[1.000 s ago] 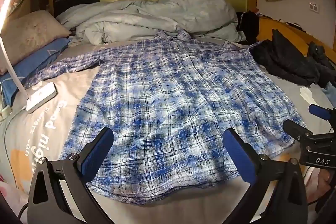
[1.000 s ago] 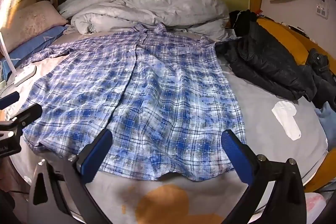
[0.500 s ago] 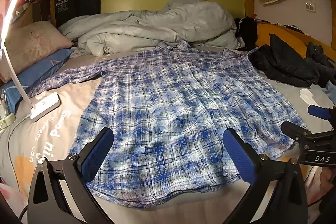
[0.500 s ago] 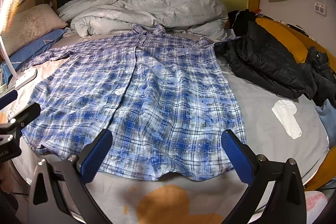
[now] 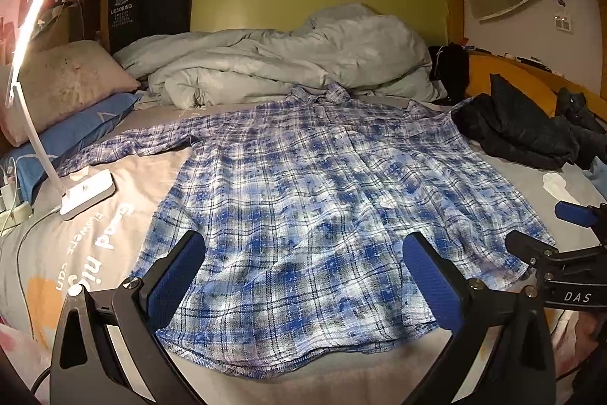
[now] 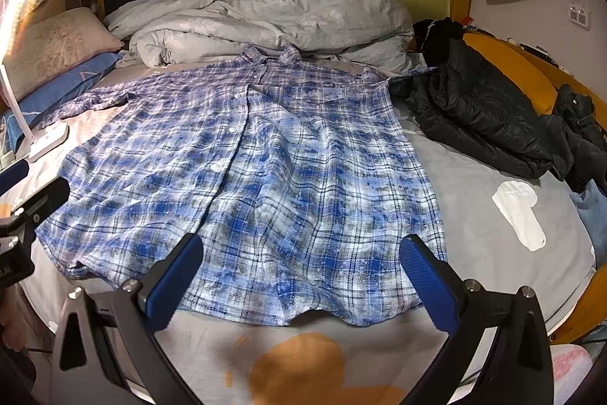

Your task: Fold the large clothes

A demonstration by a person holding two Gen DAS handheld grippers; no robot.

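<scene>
A large blue and white plaid shirt point(image 5: 311, 200) lies spread flat on the bed, collar at the far end, hem nearest me; it also shows in the right wrist view point(image 6: 246, 169). Its left sleeve stretches out toward the pillows; its right sleeve runs under a black jacket. My left gripper point(image 5: 303, 276) is open and empty, just above the hem at the shirt's left half. My right gripper point(image 6: 301, 276) is open and empty above the hem at the right half. Each gripper shows at the edge of the other's view.
A crumpled grey duvet point(image 5: 288, 59) lies at the head of the bed. A white desk lamp point(image 5: 85, 192) stands left of the shirt, by pillows point(image 5: 64, 82). A black jacket point(image 6: 478, 109) and a white cloth point(image 6: 519, 211) lie to the right.
Both grippers have drawn back and tilted up a little, so more of the wall shows. The shirt has not moved.
</scene>
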